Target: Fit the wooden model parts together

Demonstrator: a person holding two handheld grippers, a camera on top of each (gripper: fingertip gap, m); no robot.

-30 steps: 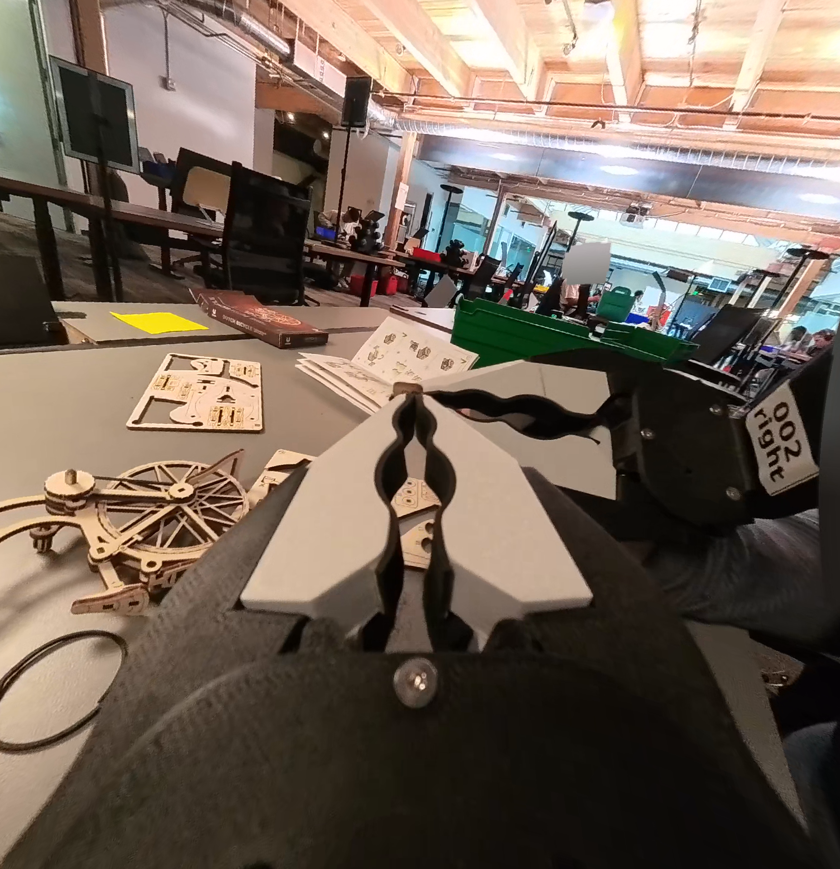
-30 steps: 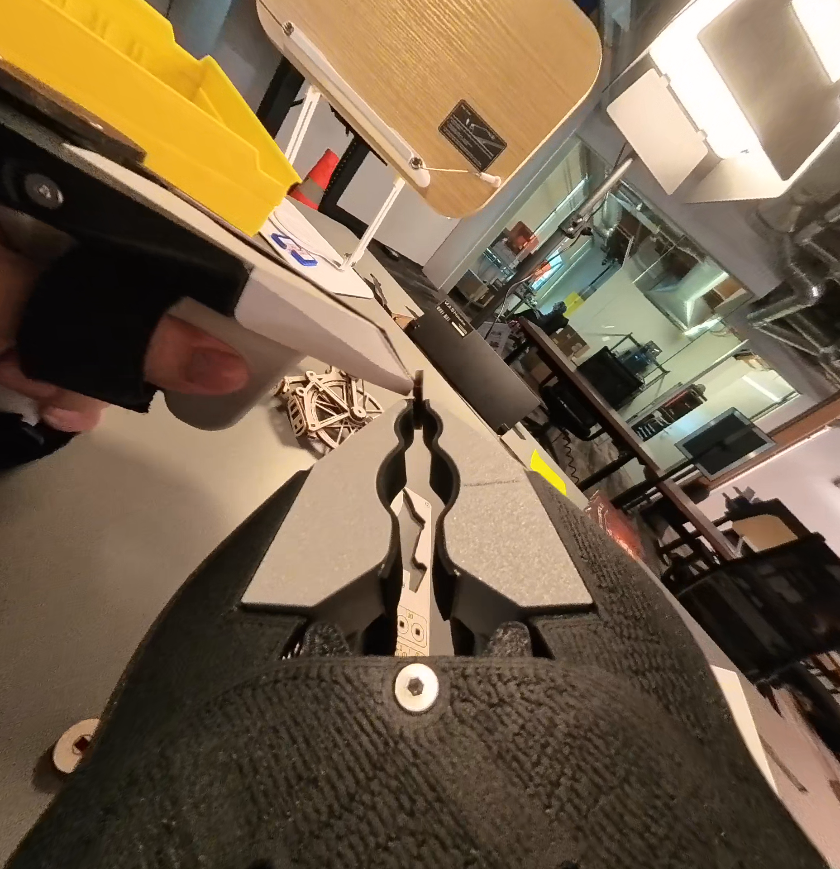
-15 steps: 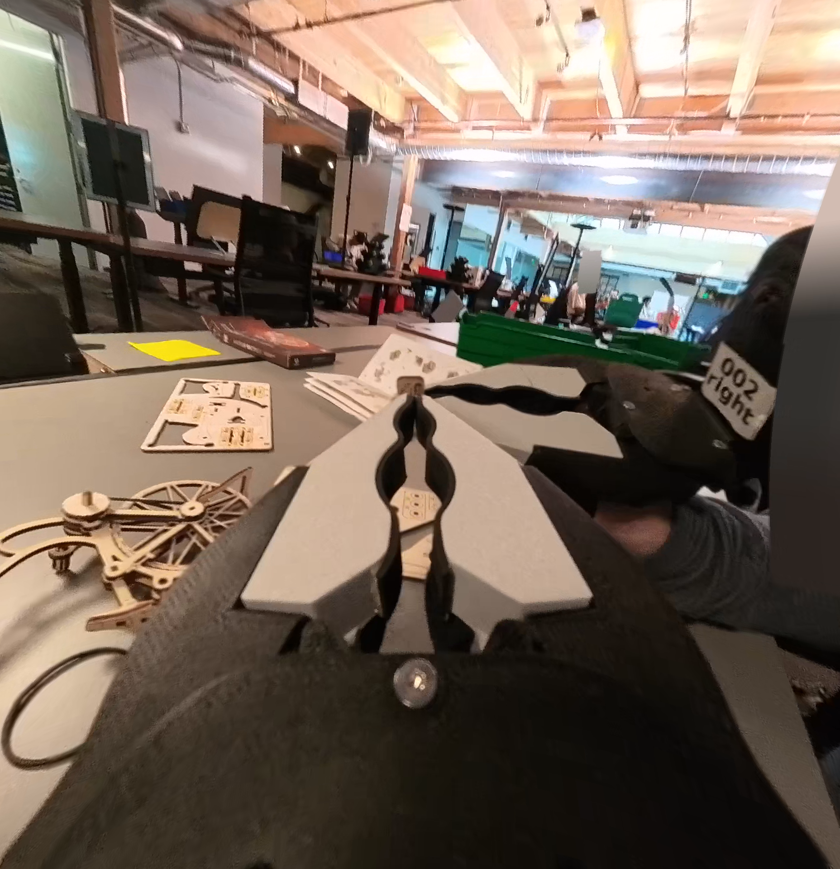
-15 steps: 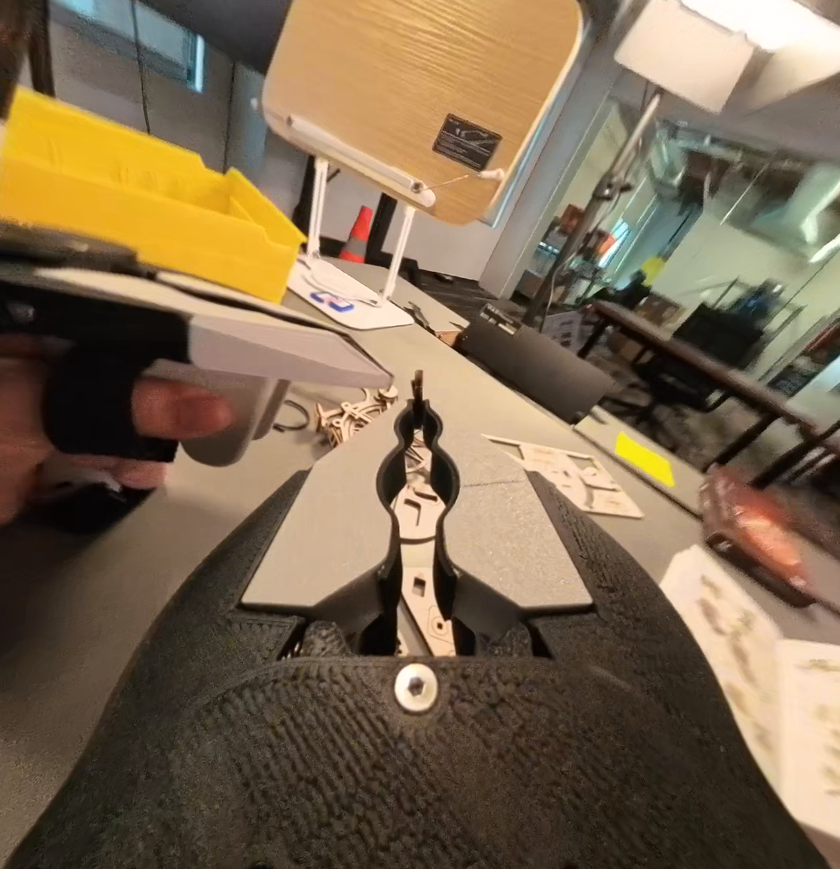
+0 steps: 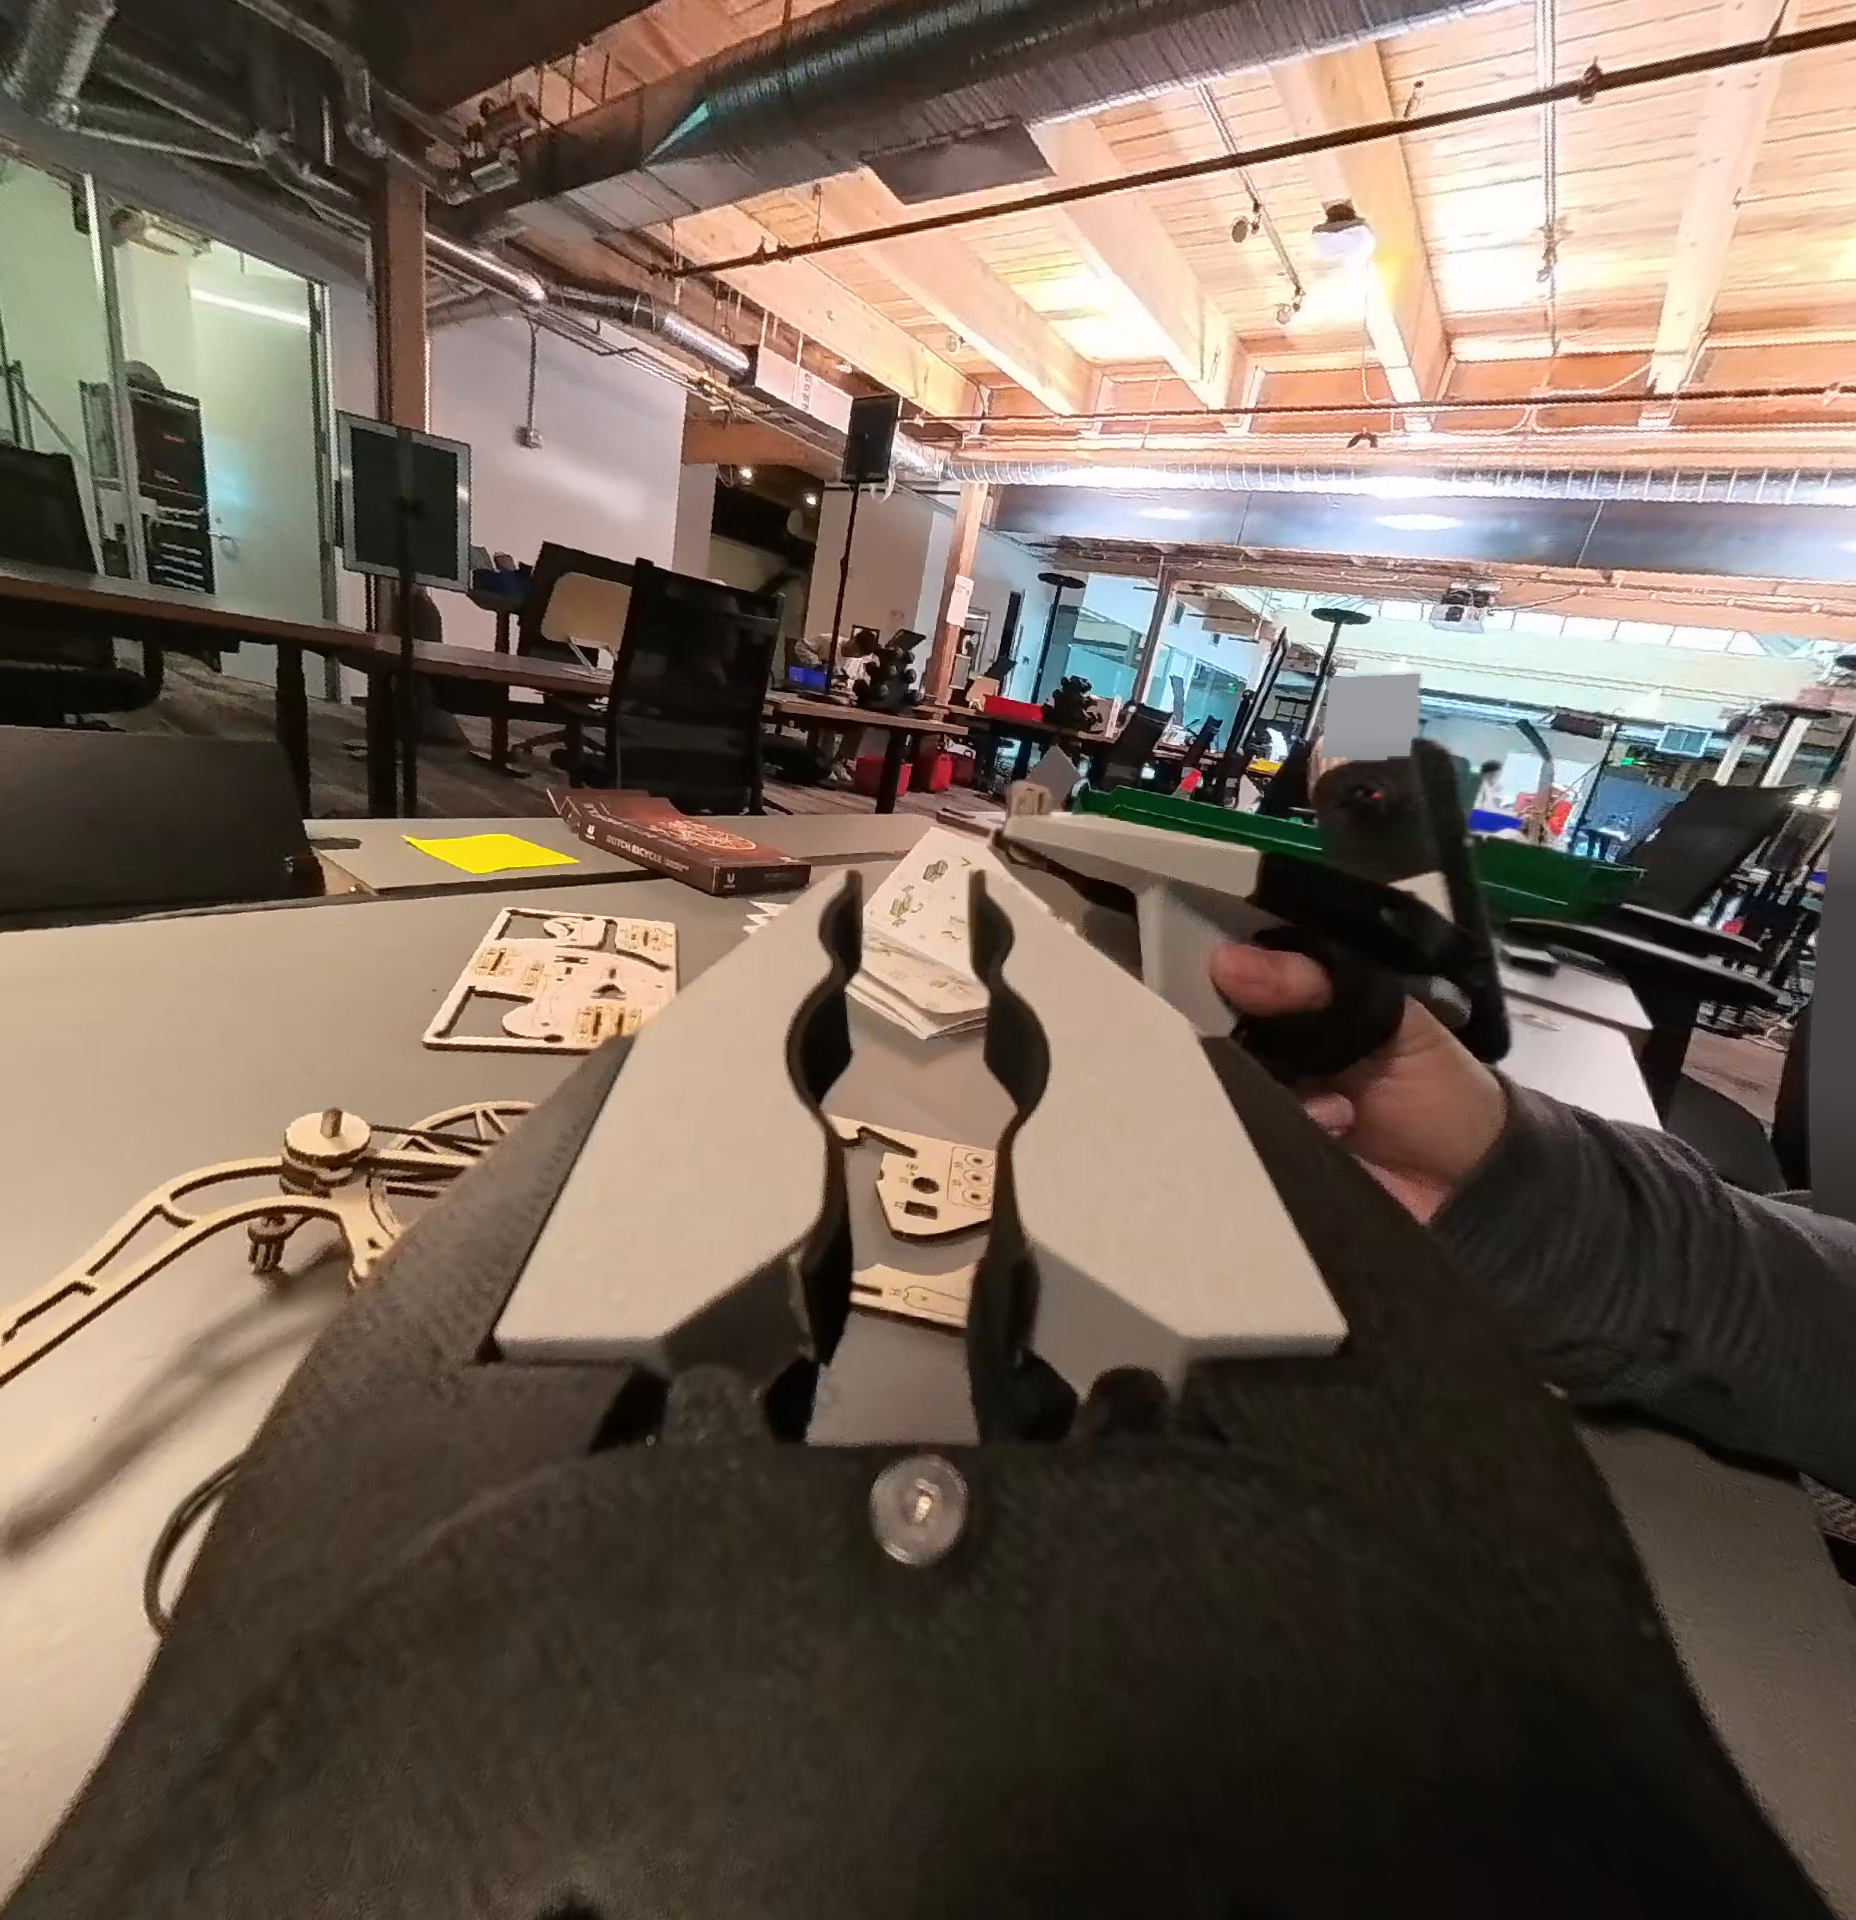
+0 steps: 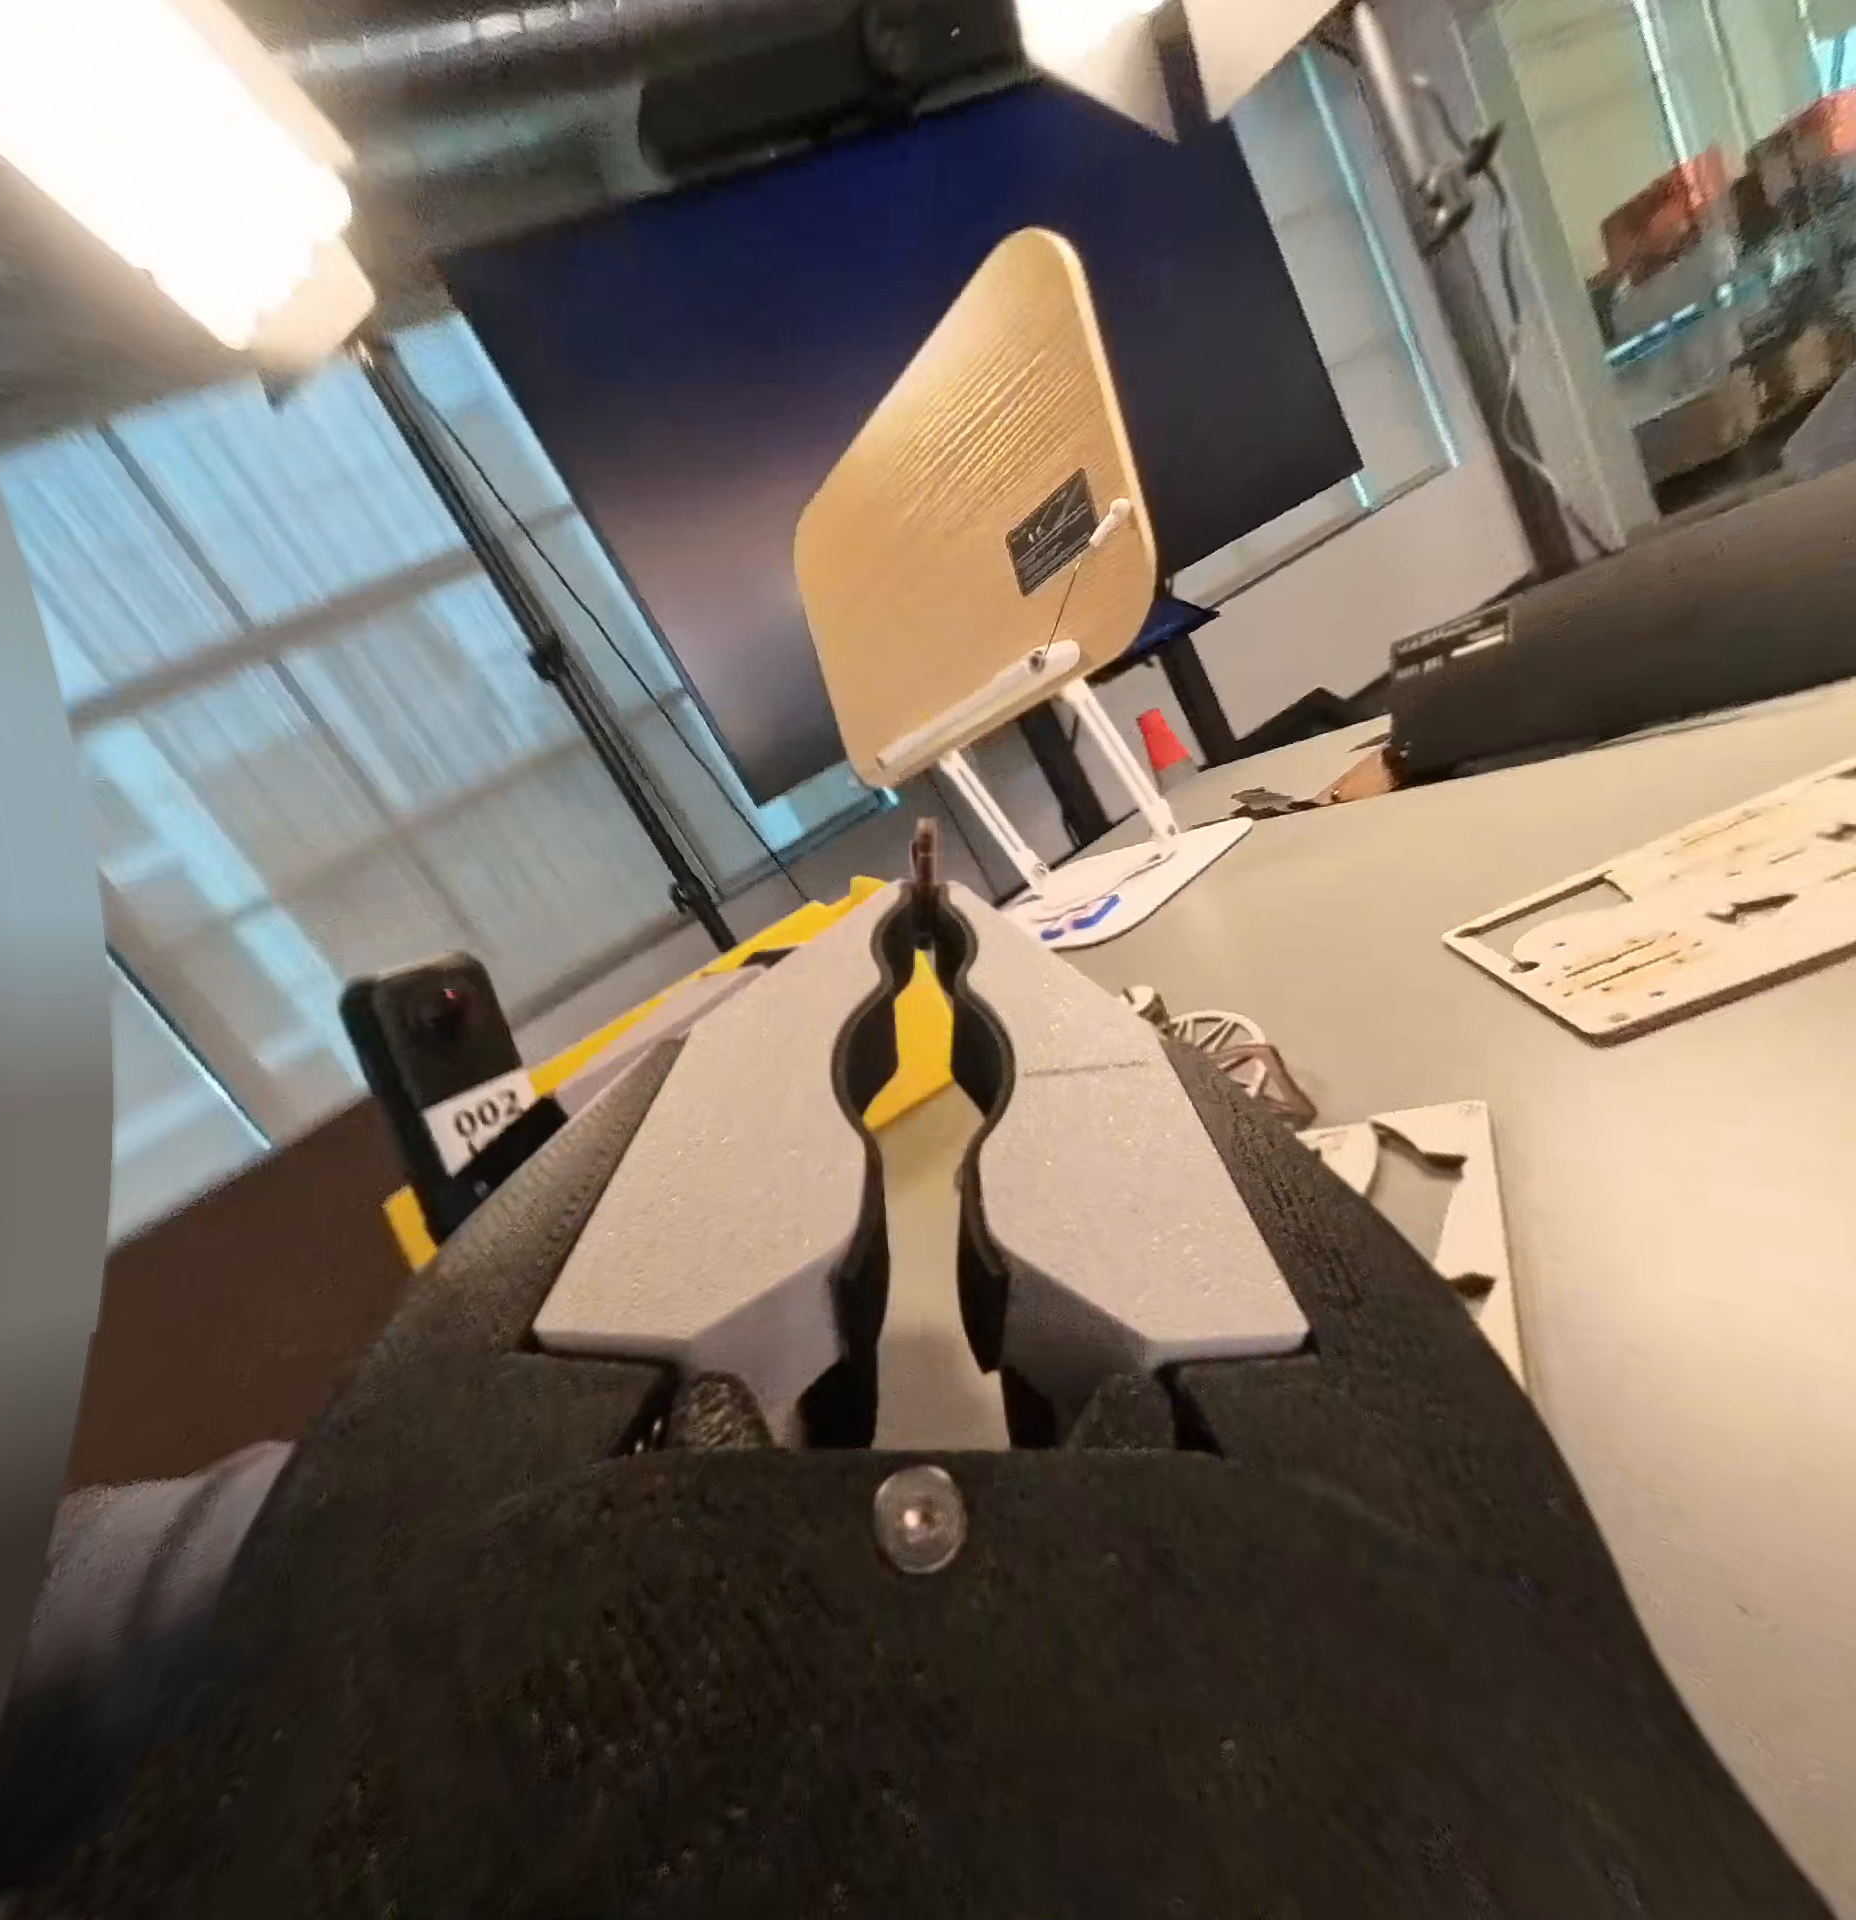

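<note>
Evidently this is the handover step: the left gripper (image 5: 908,904) has its fingers spread with nothing between them, while the right gripper (image 6: 924,914) has its fingers pressed on a small dark wooden piece (image 6: 922,847) poking out at twelve o'clock from its tips. The half-built wooden model (image 5: 280,1195) lies on the grey table (image 5: 176,1039) at nine o'clock of the left gripper, a punched part sheet (image 5: 560,982) beyond it at about eleven, loose cut pieces (image 5: 934,1174) under the open fingers. Next, I judge, the left must steady the model and the right must carry its piece over and line it with its slot, gently, since thin ply may snap
</note>
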